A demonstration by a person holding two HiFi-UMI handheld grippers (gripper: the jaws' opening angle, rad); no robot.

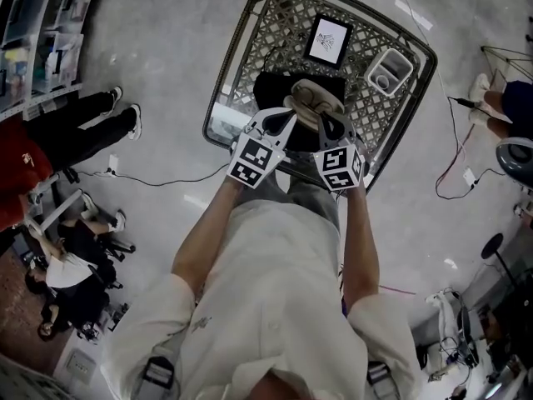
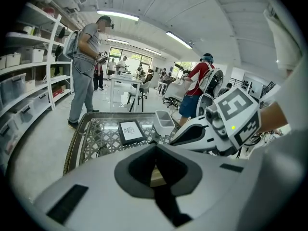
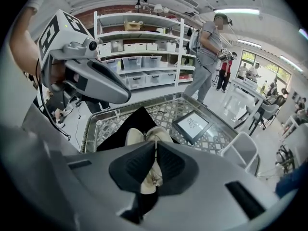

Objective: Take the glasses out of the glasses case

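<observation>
The case (image 1: 312, 97) lies on a black mat (image 1: 271, 86) at the near side of the lattice desk (image 1: 241, 32), and it looks closed; no glasses show in any view. You are at the opening step, with nothing taken out yet.

Your left hand-held gripper (image 1: 287, 122) sits at the near left end of the case. In the left gripper view its jaws are drawn together, with a beige sliver of the case (image 2: 156, 176) showing in the narrow gap below the tips. It appears to be pinching that edge.

Your right hand-held gripper (image 1: 326, 123) is at the near right end. In the right gripper view its jaws also meet at the tips, over the seam that runs along the case (image 3: 144, 136). I judge it has hold of the case there, though whether it is on a pull tab or only on the fabric is too small to tell.

The next move calls for one side to pin the case while the other parts the seam. Pull gently, because the soft case may lift off the mat rather than open.
</observation>
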